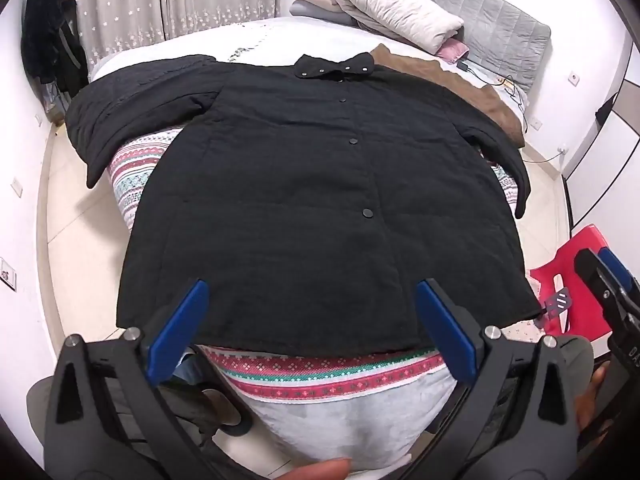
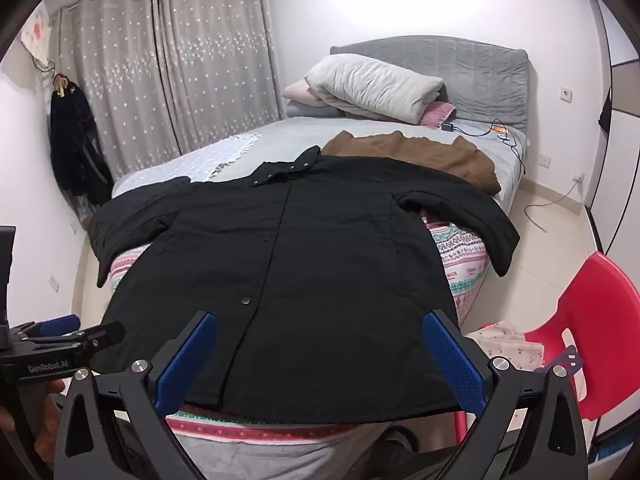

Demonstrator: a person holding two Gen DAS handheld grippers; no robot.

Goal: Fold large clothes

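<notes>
My left tongs [image 1: 312, 328] and right tongs [image 2: 320, 360] both gape fully wide and hold nothing, poised above the near hem of the black coat [image 1: 304, 184]. The coat lies flat, buttoned, sleeves spread, across the near end of the bed [image 2: 168, 164]. No fold shows yet; I judge the whole job remains.

Bedroom with white walls [image 2: 360, 8] and pale tiled floor [image 2: 532, 272]. Grey star-patterned curtains [image 2: 168, 68] hang closed at upper left. Bed [image 2: 224, 160] with grey padded headboard [image 2: 480, 68] occupies centre; pillows [image 2: 372, 84] stacked against the headboard. Dark garments hang on a wall hook [image 2: 62, 80] at left. Red plastic chair [image 2: 600, 320] at lower right. Even, bright lighting.
</notes>
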